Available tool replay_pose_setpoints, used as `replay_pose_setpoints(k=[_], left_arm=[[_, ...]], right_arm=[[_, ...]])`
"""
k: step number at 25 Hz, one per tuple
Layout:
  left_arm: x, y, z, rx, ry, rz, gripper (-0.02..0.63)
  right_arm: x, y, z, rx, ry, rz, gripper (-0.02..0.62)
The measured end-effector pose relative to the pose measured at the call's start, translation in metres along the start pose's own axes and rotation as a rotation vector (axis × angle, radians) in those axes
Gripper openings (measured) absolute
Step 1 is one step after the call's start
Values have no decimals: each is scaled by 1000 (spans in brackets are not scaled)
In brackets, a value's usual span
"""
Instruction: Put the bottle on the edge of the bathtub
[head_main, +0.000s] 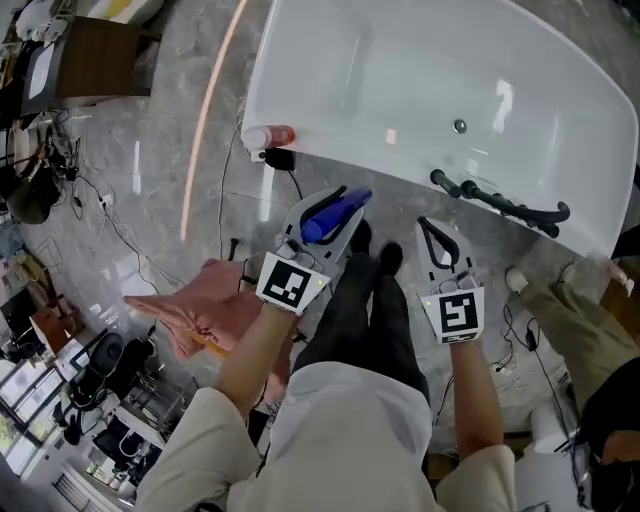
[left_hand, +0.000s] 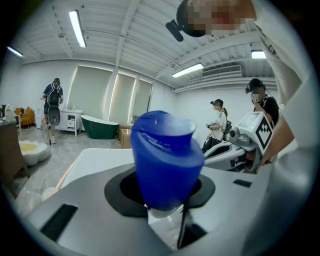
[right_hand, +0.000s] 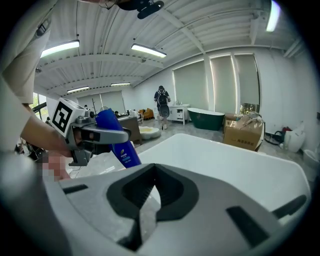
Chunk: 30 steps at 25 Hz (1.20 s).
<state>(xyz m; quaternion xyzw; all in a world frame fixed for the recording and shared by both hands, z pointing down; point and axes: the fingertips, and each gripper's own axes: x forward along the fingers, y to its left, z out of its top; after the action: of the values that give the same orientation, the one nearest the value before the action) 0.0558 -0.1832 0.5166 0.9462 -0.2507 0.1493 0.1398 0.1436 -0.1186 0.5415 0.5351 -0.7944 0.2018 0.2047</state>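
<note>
My left gripper (head_main: 340, 212) is shut on a blue bottle (head_main: 322, 222), held just short of the near rim of the white bathtub (head_main: 380, 165). The bottle's body (left_hand: 165, 160) fills the left gripper view and stands up between the jaws, with the tub's rim (left_hand: 95, 157) behind it. The right gripper view shows the bottle (right_hand: 117, 140) tilted in the left gripper (right_hand: 95, 134), beside the bathtub (right_hand: 225, 160). My right gripper (head_main: 440, 240) hangs to the right, near the tub's side. Its jaws (right_hand: 154, 185) meet at the tips with nothing between them.
A small pale bottle with a red cap (head_main: 268, 137) lies at the tub's near-left corner above a black plug (head_main: 280, 158). A black faucet (head_main: 500, 200) sits on the tub's near-right rim. A pink cloth (head_main: 205, 310), cables and equipment clutter the floor at left. People stand in the background.
</note>
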Motion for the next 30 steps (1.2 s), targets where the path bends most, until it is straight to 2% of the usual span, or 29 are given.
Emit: replay_pose_setpoints(k=[4,9,14,30], left_arm=[[52,18,-26,23,21,-20,126],[58,16,-78,94,55,-55,123],[90,22,-115,136,72,-67,121],[149,25,-191,252,143,-102,117]], right_arm=[[39,-31,-23,7,12,-2,2],[56,-14,-67,43,22,-25,2],[82,-21,-102,40,33,-27,2],[122,-30,-173,119,41,-33,2]])
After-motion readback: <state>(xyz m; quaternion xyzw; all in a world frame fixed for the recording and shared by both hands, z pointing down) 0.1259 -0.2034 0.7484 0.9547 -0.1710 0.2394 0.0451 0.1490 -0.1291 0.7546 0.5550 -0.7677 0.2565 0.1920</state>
